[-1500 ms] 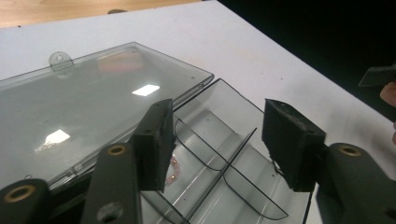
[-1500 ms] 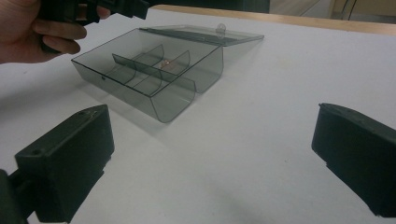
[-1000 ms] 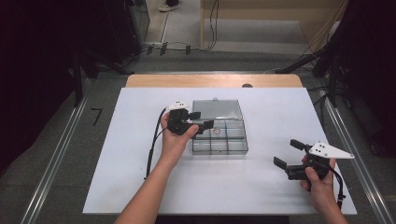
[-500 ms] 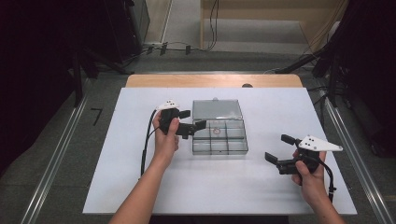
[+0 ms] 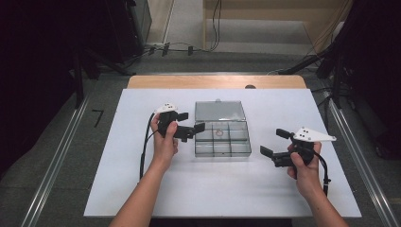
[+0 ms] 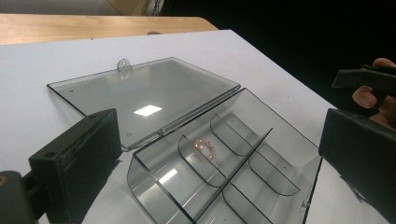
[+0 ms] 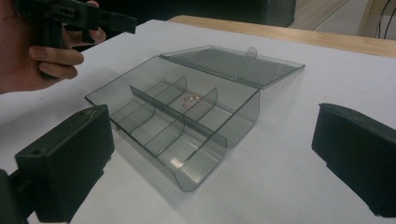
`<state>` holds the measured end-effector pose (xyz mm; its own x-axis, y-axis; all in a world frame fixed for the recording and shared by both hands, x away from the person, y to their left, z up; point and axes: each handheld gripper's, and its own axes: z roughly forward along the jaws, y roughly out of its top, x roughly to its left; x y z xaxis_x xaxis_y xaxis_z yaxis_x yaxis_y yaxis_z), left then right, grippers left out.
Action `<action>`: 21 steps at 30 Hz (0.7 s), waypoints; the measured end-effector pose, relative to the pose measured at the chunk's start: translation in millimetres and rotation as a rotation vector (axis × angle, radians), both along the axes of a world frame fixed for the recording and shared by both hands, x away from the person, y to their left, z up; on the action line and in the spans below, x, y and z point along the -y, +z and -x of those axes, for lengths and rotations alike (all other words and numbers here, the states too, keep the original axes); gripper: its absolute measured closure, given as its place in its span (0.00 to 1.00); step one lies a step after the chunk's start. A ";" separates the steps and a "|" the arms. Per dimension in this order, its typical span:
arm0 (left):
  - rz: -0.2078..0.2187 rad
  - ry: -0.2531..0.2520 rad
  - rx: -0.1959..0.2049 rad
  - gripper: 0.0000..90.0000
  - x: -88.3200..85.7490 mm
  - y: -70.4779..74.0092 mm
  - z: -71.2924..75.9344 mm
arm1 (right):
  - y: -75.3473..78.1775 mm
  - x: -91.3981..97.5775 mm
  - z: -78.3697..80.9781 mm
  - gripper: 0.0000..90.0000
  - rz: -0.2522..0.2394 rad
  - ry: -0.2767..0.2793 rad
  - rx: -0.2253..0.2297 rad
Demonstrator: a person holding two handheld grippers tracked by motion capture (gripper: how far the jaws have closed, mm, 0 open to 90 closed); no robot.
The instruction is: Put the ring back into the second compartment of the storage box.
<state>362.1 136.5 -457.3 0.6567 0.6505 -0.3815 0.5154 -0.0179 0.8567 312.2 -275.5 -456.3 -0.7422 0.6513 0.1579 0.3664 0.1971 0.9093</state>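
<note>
A clear grey compartment box (image 5: 222, 144) stands open mid-table, its lid (image 5: 220, 111) lying flat behind it. A small beaded ring (image 5: 219, 134) rests in a middle compartment, also seen as ring (image 6: 205, 148) and ring (image 7: 190, 99). My left gripper (image 5: 191, 121) hovers just left of the box; its jaws have just been opening and are now open with nothing between them. In its own view the left gripper (image 6: 219, 140) frames the box (image 6: 261, 140) and lid (image 6: 144, 98). My right gripper (image 5: 274, 142) is open and empty to the right of the box. The right gripper (image 7: 212, 140) looks at the box (image 7: 219, 140).
The white table top (image 5: 142, 189) has free room around the box on all sides. A bare wooden strip (image 5: 189, 81) runs along the far edge. Cables and dark stands lie on the floor beyond. A black cable (image 5: 143, 151) hangs from the left gripper.
The left gripper drew back leftward from over the box and its jaws spread wider. The right hand shifted left, closer to the box.
</note>
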 end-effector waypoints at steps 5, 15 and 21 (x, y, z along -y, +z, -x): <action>-0.002 0.001 0.002 0.00 -0.8 -0.4 -0.7 | 2.2 -5.9 -10.0 0.00 -0.004 0.016 -0.010; 0.007 0.016 -0.013 0.00 -4.2 -5.3 -6.1 | 4.5 -12.0 -30.3 0.00 -0.018 0.006 -0.038; 0.007 0.029 -0.028 0.00 -4.8 -9.2 -11.8 | 5.4 -16.5 -41.0 0.00 -0.012 0.002 -0.044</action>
